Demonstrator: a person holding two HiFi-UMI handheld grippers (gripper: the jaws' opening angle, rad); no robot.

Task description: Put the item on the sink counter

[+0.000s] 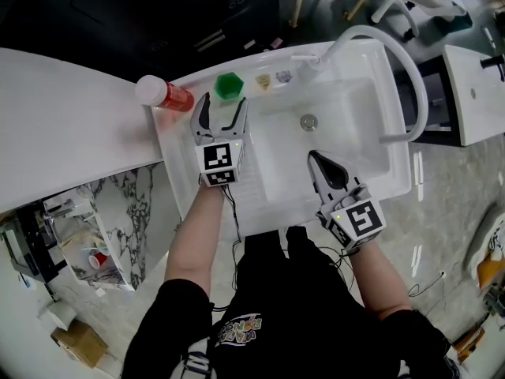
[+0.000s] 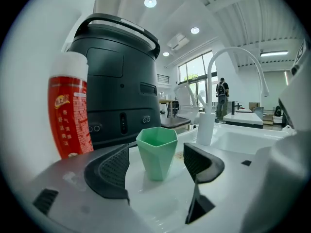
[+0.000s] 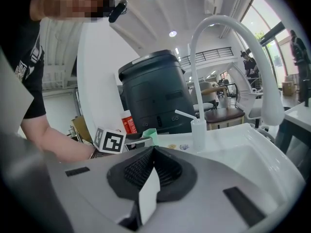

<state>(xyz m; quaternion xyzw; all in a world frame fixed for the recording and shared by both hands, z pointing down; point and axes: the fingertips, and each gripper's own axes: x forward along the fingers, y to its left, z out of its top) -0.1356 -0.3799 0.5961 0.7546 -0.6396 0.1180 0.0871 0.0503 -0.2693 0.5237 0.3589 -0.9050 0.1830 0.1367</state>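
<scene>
- Cup (image 1: 229, 86) stands upright on the sink counter (image 1: 175, 144), at 12 o'clock from my left gripper (image 1: 222, 109), with a red bottle (image 1: 164, 94) at its 9 o'clock.
- Left jaws are spread wide; the cup sits just off their tips and touches neither pad.
- My right gripper (image 1: 325, 166), at 4 o'clock over the basin (image 1: 316, 144), is pinched together on nothing.
- I judge the placing step nearly finished: the cup looks set down.
- Next I would draw the left gripper straight back toward 6 o'clock without nudging the cup.
</scene>
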